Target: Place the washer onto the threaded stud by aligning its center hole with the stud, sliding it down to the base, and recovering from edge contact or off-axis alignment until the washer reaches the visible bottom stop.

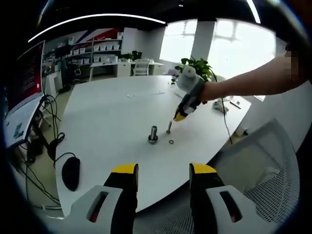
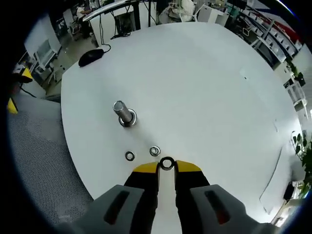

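Right gripper (image 2: 166, 167) closed on a washer (image 2: 167, 163), pinched at its edge between the yellow tips just above the white worktop (image 2: 204, 87); center hole of the ring visible from above. Just beyond the tips, a second washer (image 2: 155, 151) and a third washer (image 2: 129, 156) lying flat on the worktop, near each other but apart. Farther on, the threaded stud (image 2: 122, 113) upright on its wider base, bare of any ring, well apart from the held washer. Left gripper (image 1: 161, 171) held back over the worktop edge, jaws parted with nothing between them. From the left gripper view, right gripper (image 1: 179, 117) seen tilted down toward the worktop (image 1: 112, 117), a person's hand (image 1: 210, 91) and bare forearm behind it, stud (image 1: 153, 134) standing near it on the left and one small washer (image 1: 171, 142) flat just beside. Black mouse (image 1: 71, 172) near the worktop's edge, monitor (image 1: 24, 92) at far left, grey mesh chair (image 1: 263, 170) alongside.
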